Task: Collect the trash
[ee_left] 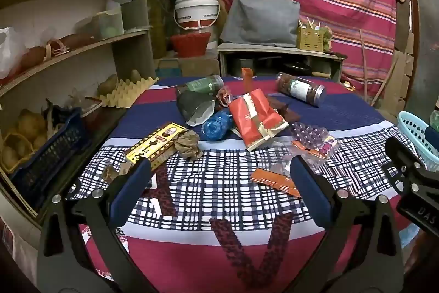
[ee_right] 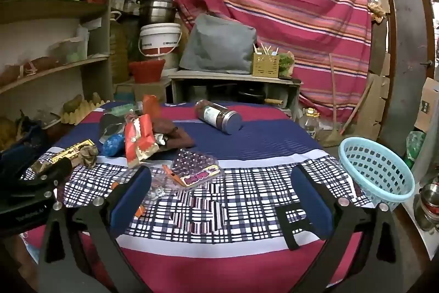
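Your fingers (ee_left: 219, 177) hung wide and empty over the surface (ee_left: 219, 199).
The orange wrapper (ee_left: 274, 181) lay just beside the left pair's right fingertip, its long axis crosswise; the right fingers (ee_right: 219, 183) also stood wide.

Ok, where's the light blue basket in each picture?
Left wrist view: the light blue basket peeks in at the far right edge, partly hidden behind the right gripper's black body.
Right wrist view: the basket shows whole, right of centre, at the table's right edge.
Shared landmark: the jar with the silver lid lying on its side, at the back of the table in both views.
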`<state>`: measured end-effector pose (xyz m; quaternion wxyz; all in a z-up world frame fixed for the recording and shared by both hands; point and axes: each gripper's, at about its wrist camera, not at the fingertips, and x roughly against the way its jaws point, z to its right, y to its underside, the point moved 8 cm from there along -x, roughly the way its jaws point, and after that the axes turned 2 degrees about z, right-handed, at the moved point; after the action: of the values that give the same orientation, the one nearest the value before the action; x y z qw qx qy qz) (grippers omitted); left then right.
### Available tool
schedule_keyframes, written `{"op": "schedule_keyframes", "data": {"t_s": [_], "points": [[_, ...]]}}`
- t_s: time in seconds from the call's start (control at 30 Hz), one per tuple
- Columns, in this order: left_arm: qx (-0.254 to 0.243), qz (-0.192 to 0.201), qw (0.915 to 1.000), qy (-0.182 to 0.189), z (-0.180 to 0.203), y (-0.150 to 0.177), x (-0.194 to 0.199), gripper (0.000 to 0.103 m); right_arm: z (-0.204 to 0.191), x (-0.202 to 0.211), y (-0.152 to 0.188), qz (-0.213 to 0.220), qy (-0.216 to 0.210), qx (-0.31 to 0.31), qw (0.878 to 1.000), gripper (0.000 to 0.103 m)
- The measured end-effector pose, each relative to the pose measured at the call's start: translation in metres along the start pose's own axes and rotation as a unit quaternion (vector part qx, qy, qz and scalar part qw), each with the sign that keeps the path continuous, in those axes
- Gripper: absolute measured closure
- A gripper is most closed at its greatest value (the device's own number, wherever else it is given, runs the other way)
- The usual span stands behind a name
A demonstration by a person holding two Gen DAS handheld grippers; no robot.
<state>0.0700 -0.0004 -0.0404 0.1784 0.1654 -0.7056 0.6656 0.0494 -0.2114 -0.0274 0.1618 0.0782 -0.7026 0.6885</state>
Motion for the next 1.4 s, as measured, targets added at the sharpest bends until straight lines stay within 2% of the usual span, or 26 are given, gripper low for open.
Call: {"op": "schedule_keyframes", "data": {"t_s": [0.47, 0.6, 1.4], "points": [[-0.011, 0.009, 0.9999, -0.001, 0.019, 0.001, 0.002, 0.005, 0.003, 0.003, 0.001, -0.006, 0.006, 0.002, 1.000, 0.004], [-0.009, 0.008, 0.9999, 0.004, 0.009, 0.000, 0.001, 0.005, 0.003, 0.001, 0.001, -0.009, 0.005, 0.001, 1.000, 0.004], [-0.006, 0.008, 0.9999, 0.007, 0.009, 0.000, 0.000, 0.005, 0.003, -0.001, 0.004, -0.008, 0.009, -0.002, 1.000, 0.004]]}}
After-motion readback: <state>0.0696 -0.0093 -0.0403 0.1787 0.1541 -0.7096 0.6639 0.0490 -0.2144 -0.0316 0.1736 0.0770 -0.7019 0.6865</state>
